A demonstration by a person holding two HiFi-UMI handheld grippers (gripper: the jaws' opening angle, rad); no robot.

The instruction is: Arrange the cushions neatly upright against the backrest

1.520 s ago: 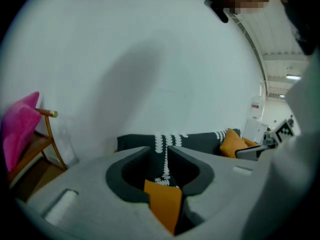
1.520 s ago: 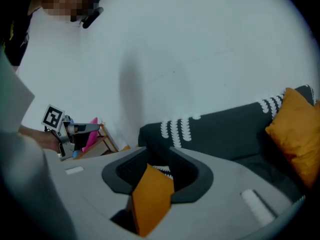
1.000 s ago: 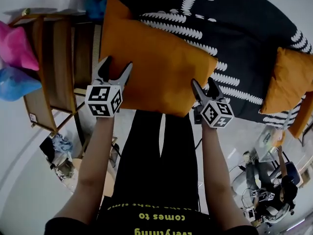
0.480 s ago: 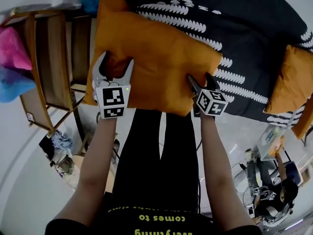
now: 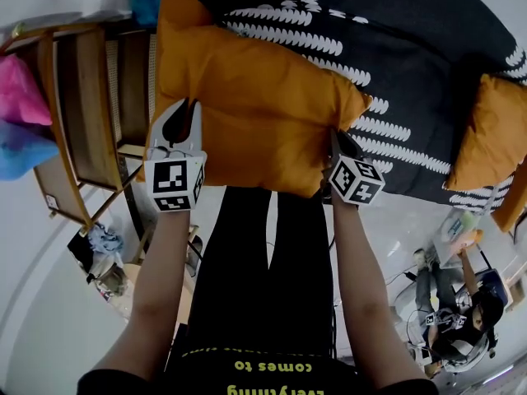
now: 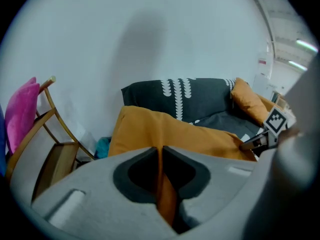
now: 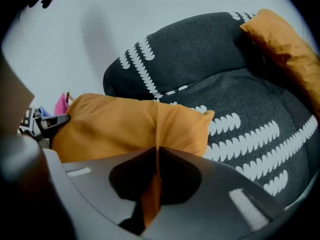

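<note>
A big orange cushion (image 5: 255, 113) lies flat at the near end of a dark sofa (image 5: 412, 64) printed with white leaf stripes. My left gripper (image 5: 183, 118) has just closed on the cushion's near left edge, and orange fabric (image 6: 162, 194) is pinched between its pads. My right gripper (image 5: 342, 148) has just closed on the near right corner, with a fold of the cushion (image 7: 150, 191) between its pads. A second orange cushion (image 5: 486, 134) leans at the sofa's far right end, also in the left gripper view (image 6: 252, 101) and the right gripper view (image 7: 285, 44).
A wooden rack (image 5: 82, 113) stands left of the sofa, with a pink cushion (image 5: 18, 89) and a blue one (image 5: 20, 151) beside it. A teal object (image 5: 148, 2) lies behind the rack. Another person (image 5: 461, 319) sits on the floor at the lower right.
Both grippers moved forward onto the near edge of the orange cushion and their jaws went from wide open to shut on its fabric. The cushion has shifted slightly.
</note>
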